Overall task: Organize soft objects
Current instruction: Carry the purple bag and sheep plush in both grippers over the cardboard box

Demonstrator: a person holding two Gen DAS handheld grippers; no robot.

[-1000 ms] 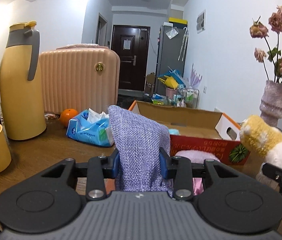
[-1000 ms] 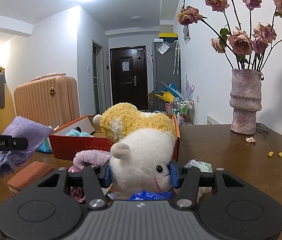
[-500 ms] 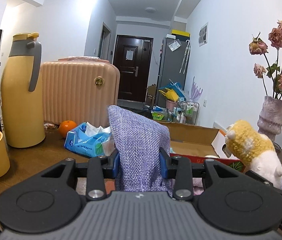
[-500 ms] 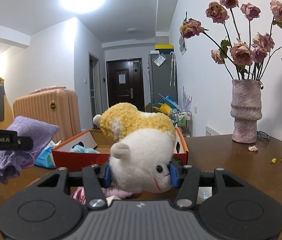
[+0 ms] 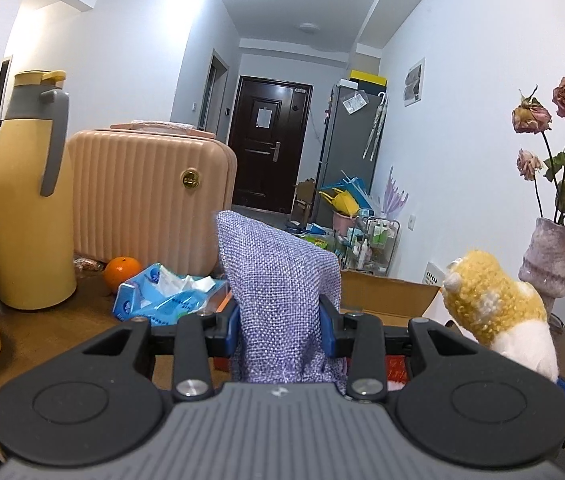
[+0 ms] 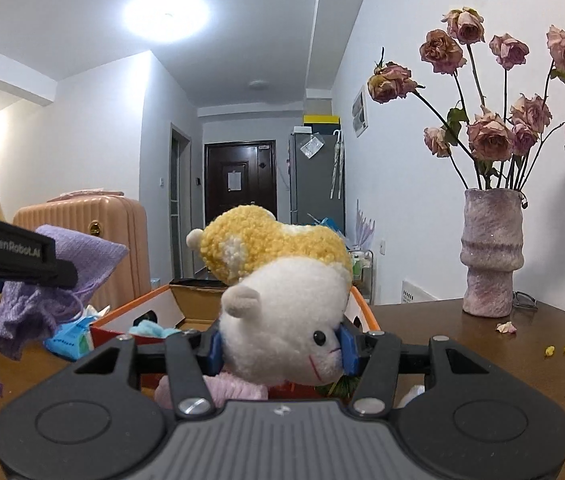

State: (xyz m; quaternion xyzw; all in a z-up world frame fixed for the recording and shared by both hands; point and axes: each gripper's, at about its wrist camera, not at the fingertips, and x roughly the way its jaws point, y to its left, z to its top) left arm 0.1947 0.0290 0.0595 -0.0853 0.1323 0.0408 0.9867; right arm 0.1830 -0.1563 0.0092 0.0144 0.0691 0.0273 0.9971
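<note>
Over the brown wooden table (image 6: 462, 332), the left gripper (image 5: 280, 322) clamps a lilac woven fabric pouch (image 5: 278, 280) and the right gripper (image 6: 280, 346) squeezes a yellow-and-white plush toy (image 6: 282, 300), both aloft near the open cardboard box (image 6: 138, 312), neither yet stowed.

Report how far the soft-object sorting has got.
Done: a light blue soft item already lies in the cardboard box. In hand: the left hand-held gripper clamps a purple woven pouch; the right hand-held gripper clamps a yellow-and-white plush toy. Left: both into the box, plus the pink soft item lying in front of it.
</note>
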